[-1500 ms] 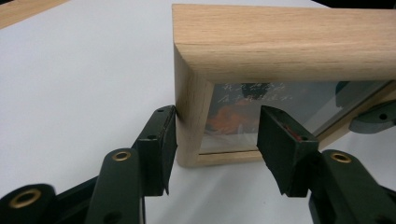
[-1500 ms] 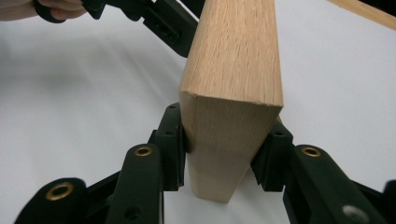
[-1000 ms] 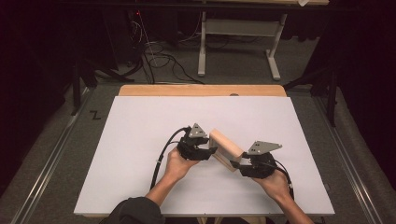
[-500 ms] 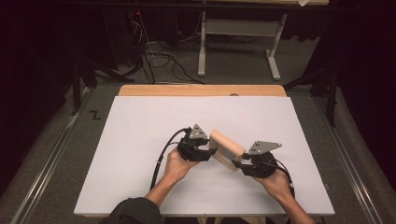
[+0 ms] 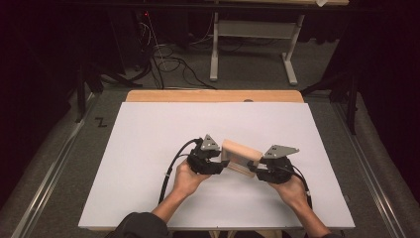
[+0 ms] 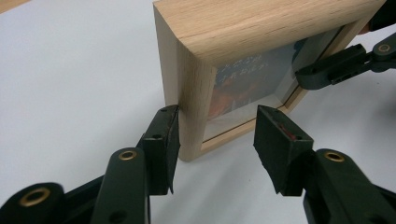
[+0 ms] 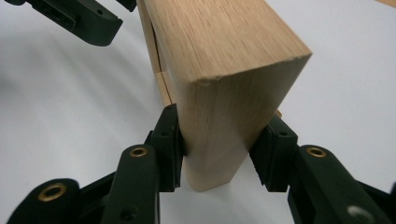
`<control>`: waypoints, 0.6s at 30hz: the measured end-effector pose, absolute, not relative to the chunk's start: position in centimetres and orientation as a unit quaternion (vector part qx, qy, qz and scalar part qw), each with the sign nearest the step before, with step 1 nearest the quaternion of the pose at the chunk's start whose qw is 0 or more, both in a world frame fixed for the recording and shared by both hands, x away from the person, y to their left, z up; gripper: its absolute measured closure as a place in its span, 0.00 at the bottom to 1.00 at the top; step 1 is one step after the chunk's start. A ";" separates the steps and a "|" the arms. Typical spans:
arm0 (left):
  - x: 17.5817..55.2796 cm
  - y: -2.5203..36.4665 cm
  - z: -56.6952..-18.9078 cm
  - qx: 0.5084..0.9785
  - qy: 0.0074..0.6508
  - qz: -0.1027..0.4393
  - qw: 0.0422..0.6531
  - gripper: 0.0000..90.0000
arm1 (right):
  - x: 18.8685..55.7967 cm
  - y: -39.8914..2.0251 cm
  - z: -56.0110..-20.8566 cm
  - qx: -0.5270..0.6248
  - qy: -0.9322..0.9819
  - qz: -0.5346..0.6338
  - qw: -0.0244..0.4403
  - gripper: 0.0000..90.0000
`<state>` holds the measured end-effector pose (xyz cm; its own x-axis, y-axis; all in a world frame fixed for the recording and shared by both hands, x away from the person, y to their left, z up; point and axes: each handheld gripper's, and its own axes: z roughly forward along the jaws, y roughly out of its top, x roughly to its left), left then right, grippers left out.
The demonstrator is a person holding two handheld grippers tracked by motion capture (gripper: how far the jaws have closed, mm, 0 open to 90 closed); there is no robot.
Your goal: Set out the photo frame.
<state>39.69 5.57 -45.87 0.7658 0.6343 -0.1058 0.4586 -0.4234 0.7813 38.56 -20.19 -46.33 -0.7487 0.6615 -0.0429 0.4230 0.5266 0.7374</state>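
- At the bottom of the high view, two forearms are seen entering the frame, a dark sleeve covering the left one at the lower edge.
- The left gripper (image 5: 225, 165) is held just left of centre; its jaws are spread around the frame's (image 5: 241, 157) corner, one pad touching the wood, the other standing clear of the glass front in the left gripper view.
- The right gripper (image 5: 251, 168) is held just right of centre; its jaws have just been opening a little, yet in the right gripper view both pads are pressed on the wooden end, so the frame is pinched.
- The frame is stood on edge between the two grippers, in the lower middle of the white sheet (image 5: 148, 148); a picture is seen behind its glass (image 6: 252, 81).
- The sheet is laid over a table (image 5: 213, 95), whose bare wooden strip is left showing along the far edge.
- A "Z" mark (image 5: 100, 122) is seen on the grey floor at the left, beside a metal rail.
- Farther back, in the upper middle, black cables (image 5: 171, 62) are strewn on the floor beside a white stand (image 5: 250, 34).
- The rest of the room is lost in darkness.
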 end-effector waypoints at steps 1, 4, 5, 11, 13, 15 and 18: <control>39.7 5.5 -45.9 0.837 0.326 0.104 0.427 0.56 | 38.5 -20.2 -46.3 0.319 0.858 0.369 0.163 0.65; 39.5 5.4 -45.9 0.836 0.326 0.104 0.428 0.56 | 38.5 -20.1 -46.4 0.325 0.854 0.369 0.170 0.63; 39.5 5.3 -45.9 0.837 0.325 0.105 0.428 0.56 | 38.5 -20.2 -46.3 0.327 0.854 0.367 0.172 0.62; 39.1 5.0 -46.0 0.839 0.319 0.106 0.427 0.56 | 38.4 -20.5 -46.3 0.336 0.849 0.369 0.176 0.61; 39.2 5.0 -46.0 0.839 0.321 0.108 0.426 0.57 | 38.4 -20.5 -46.3 0.336 0.849 0.369 0.175 0.61; 39.3 4.8 -46.1 0.839 0.329 0.136 0.411 0.55 | 38.4 -20.5 -46.4 0.336 0.847 0.373 0.173 0.62; 40.0 4.8 -46.6 0.836 0.338 0.131 0.413 0.48 | 38.4 -20.6 -46.3 0.333 0.850 0.372 0.172 0.62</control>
